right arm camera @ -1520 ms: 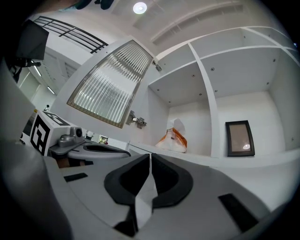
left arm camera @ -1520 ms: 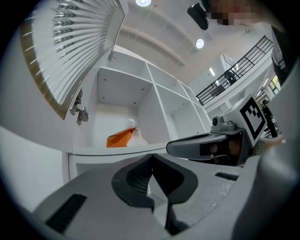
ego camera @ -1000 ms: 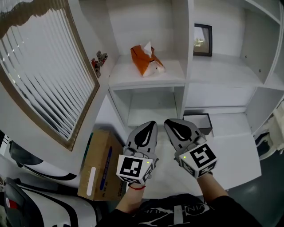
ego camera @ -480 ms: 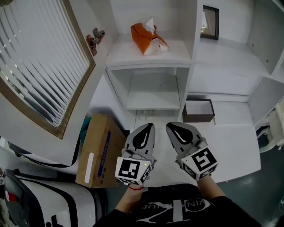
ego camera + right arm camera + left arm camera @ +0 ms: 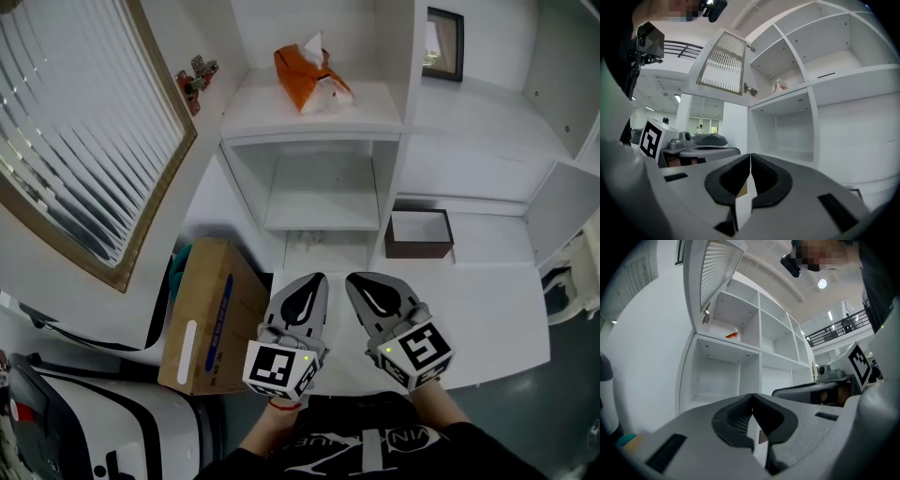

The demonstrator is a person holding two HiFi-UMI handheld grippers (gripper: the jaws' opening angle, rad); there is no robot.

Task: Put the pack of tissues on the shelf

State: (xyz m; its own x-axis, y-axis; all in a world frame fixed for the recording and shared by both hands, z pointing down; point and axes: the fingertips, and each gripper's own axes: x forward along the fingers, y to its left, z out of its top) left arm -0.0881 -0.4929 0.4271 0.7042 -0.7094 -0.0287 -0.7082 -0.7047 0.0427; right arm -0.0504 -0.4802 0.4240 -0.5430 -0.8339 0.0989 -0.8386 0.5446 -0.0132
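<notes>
Shelf holds tissue pack, well apart from left gripper and right gripper, fingers closed.

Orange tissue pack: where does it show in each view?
Head view: tissue pack top centre, on the upper shelf.
Left gripper view: small, upper left of centre, same shelf.
Right gripper view: small, above centre, slightly right.
Shared landmark: the slatted door, left of it in all three.

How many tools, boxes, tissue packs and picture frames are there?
Tools: 2, left tool and right tool
Boxes: 2, cardboard box and dark box
Tissue pack: 1
Picture frame: 1
Total: 6
</notes>
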